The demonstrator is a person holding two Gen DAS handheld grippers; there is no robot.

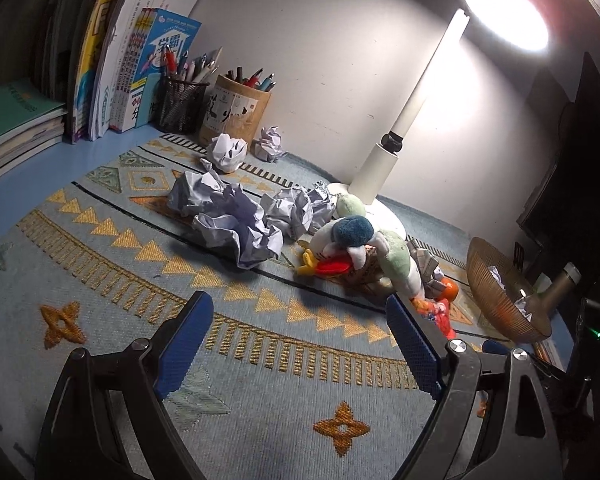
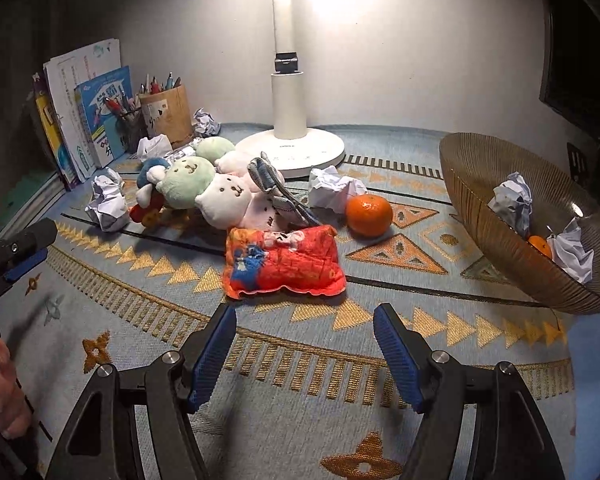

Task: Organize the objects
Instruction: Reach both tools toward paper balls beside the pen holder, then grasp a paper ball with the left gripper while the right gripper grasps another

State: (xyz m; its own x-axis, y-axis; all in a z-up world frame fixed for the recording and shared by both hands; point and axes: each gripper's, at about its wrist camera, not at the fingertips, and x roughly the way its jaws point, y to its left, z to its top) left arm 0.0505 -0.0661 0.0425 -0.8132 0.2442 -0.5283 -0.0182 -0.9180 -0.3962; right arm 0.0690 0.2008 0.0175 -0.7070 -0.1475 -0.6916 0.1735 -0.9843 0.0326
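Crumpled paper balls (image 1: 236, 220), plush toys (image 2: 204, 188) and an orange (image 2: 369, 215) crowd mid-frame on the patterned counter (image 2: 300, 408); left tongs (image 1: 296, 344) and right tongs (image 2: 305, 354) hover spread, empty, at lower frame.

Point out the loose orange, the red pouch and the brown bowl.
orange (image 2: 369, 216), right wrist view, middle of its peel
red pouch (image 2: 286, 264), right wrist view, middle of its front
brown bowl (image 2: 496, 184), right wrist view, bare inner wall
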